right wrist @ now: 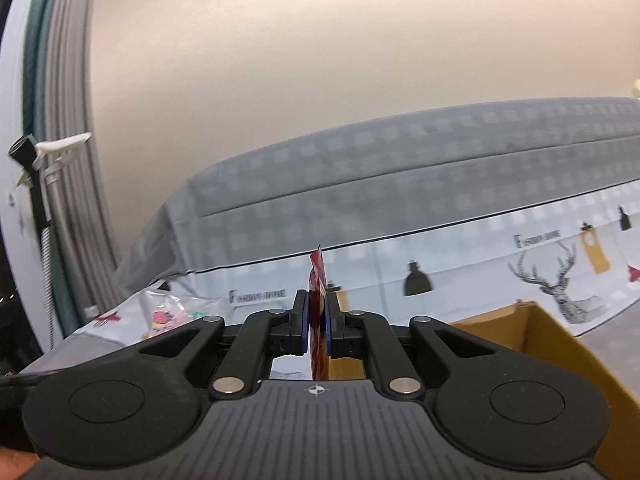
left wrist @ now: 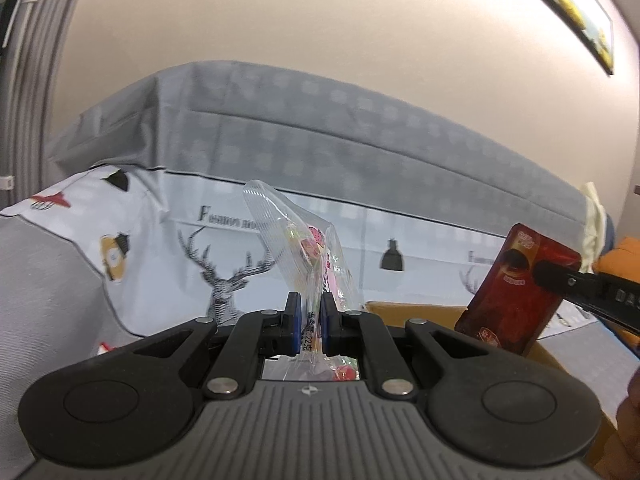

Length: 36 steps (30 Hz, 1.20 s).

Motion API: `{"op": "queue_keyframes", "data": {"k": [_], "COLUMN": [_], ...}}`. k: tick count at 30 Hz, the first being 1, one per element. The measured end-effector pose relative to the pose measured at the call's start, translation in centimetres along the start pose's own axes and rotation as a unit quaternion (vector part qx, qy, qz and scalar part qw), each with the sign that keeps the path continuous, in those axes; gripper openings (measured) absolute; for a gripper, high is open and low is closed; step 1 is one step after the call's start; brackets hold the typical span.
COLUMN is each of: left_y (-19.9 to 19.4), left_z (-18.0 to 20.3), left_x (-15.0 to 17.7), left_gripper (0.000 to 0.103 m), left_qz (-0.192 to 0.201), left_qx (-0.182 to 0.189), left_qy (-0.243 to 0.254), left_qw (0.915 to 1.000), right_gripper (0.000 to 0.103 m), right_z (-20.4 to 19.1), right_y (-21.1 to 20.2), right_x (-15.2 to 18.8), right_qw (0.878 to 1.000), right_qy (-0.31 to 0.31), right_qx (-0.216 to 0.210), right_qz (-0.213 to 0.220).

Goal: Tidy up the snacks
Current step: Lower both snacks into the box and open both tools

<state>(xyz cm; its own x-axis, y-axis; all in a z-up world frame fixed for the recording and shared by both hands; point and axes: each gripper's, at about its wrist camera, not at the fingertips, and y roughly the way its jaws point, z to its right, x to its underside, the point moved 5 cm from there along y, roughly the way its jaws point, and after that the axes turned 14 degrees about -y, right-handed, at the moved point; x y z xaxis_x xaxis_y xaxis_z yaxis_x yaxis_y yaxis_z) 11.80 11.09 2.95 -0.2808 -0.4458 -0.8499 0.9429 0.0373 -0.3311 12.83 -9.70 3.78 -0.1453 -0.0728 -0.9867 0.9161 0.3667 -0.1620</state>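
A plain cream wall (left wrist: 320, 12) rises behind a bed in grey checked bedding (left wrist: 320, 128); grey pleated curtains (right wrist: 68, 160) hang left, a framed picture (left wrist: 576, 8) upper right.

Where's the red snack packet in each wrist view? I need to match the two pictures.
Left wrist view: the red snack packet is at the right edge, seen flat-on, clamped by the right gripper above the cardboard box.
Right wrist view: the packet is dead centre, edge-on, between the right gripper's closed pads.
Shared landmark: the deer print on the cloth.

Right gripper (right wrist: 317, 320) clamping red packet (right wrist: 317, 280), cardboard box (right wrist: 560, 344) beside
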Motion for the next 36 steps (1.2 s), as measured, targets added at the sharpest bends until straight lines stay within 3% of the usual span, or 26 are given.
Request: {"op": "queue_keyframes", "data": {"k": [8, 23, 36], "left_y": [-0.3, 0.3, 0.7], "left_z": [3.1, 7.0, 9.1], "left_x": [1.1, 3.7, 5.4], "left_gripper": [0.010, 0.010, 0.010], "left_qz": [0.009, 0.001, -0.006], "left_qx": [0.050, 0.096, 0.125], "left_qy": [0.028, 0.080, 0.106], "left_qw": [0.9983, 0.9922, 0.9865], "right_gripper": [0.008, 0.008, 0.002], "right_z": [3.4, 8.5, 9.4], "right_y": [-0.4, -1.7, -2.3], "right_x": [0.3, 0.8, 0.8], "right_qw": [0.999, 0.992, 0.990], "right_qy": [0.008, 0.018, 0.003], "right_qx": [0.049, 0.127, 0.140], "right_qz": [0.000, -0.003, 0.001]}}
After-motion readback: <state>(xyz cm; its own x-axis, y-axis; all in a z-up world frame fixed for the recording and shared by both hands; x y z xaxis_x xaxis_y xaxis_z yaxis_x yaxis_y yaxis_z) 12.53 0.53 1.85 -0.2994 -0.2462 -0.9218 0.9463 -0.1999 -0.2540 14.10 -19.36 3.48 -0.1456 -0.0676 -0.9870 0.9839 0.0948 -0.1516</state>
